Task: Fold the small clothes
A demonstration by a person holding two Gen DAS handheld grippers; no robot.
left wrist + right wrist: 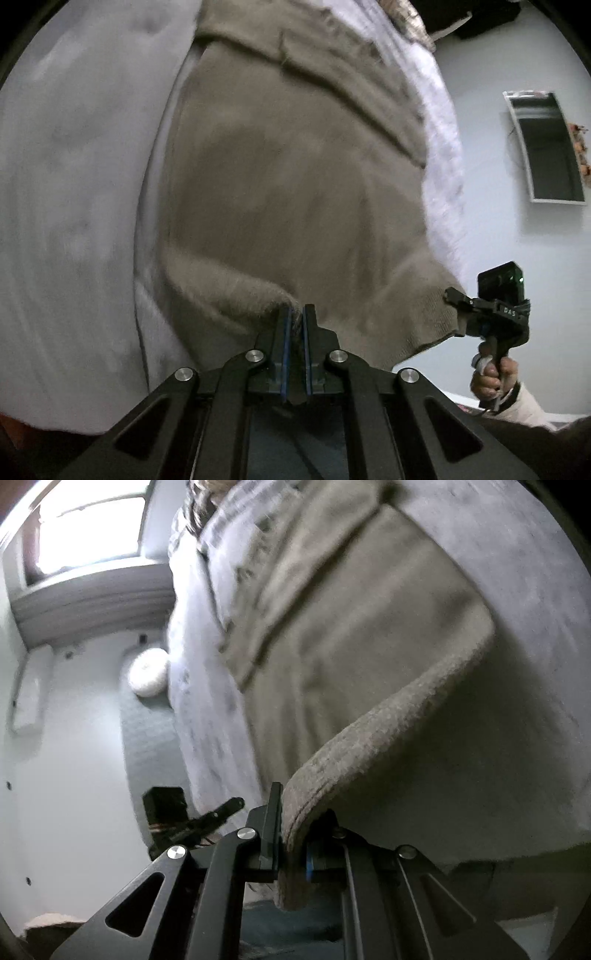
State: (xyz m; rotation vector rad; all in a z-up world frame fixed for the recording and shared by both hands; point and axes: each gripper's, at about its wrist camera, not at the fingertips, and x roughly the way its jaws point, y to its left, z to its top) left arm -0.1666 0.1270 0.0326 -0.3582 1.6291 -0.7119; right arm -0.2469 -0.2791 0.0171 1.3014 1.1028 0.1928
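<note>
A taupe knit sweater (288,177) lies on a pale grey bed cover (74,184), its near hem lifted. My left gripper (296,317) is shut on one corner of the hem. My right gripper (452,295) shows at the right of the left wrist view, shut on the other ribbed hem corner, held by a hand (493,380). In the right wrist view the right gripper (291,834) pinches the thick ribbed edge of the sweater (351,646), which curves up from the bed cover (517,590). The left gripper (221,810) shows dark at the left there.
A white-framed mirror (546,147) hangs on the pale wall at the right. In the right wrist view a bright window (88,528) is at top left, a round white cushion (147,672) lies by the bed, and a patterned pillow (199,502) is at the bed's far end.
</note>
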